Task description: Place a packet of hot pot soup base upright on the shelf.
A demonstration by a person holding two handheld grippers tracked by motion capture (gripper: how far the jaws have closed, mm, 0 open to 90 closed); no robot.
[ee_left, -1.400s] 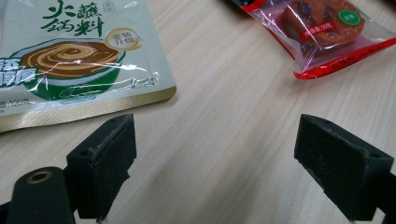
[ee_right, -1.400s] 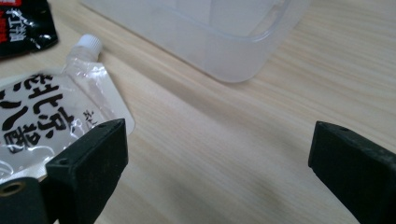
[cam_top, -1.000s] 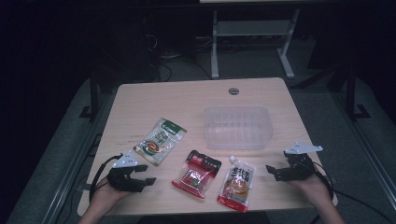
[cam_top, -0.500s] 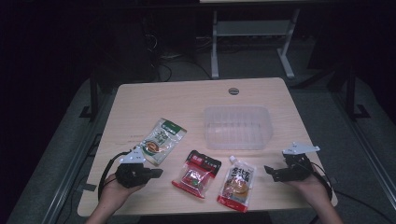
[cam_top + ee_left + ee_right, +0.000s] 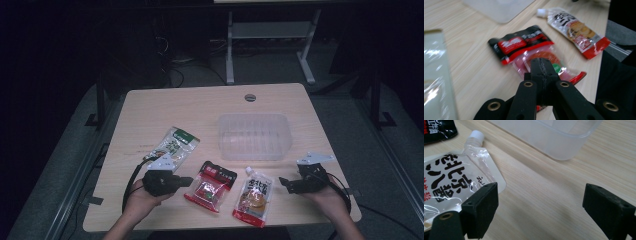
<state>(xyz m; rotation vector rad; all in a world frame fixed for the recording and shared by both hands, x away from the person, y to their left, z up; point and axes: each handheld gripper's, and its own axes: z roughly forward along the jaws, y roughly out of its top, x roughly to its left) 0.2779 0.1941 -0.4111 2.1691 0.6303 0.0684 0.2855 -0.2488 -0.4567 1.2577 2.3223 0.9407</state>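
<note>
- Red-and-black snack packet (image 5: 210,186): lies flat near the front edge of the wooden table (image 5: 150,110), between a green-topped packet (image 5: 173,146) on its left and a spouted pouch (image 5: 254,196) with a white cap on its right.
- Left gripper (image 5: 185,181): held in the person's left hand (image 5: 141,197), jaws pressed together with nothing between them; in the left gripper view its tips (image 5: 542,68) sit over the packet's (image 5: 529,50) clear red lower part, contact unclear.
- Right gripper (image 5: 284,182): held in the right hand (image 5: 327,197) near the table's right front corner, jaws spread wide apart and empty; in the right gripper view they frame bare wood (image 5: 541,202), just beside the pouch (image 5: 454,182).
- Clear plastic container (image 5: 254,136): stands behind the pouch, apart from both grippers.
</note>
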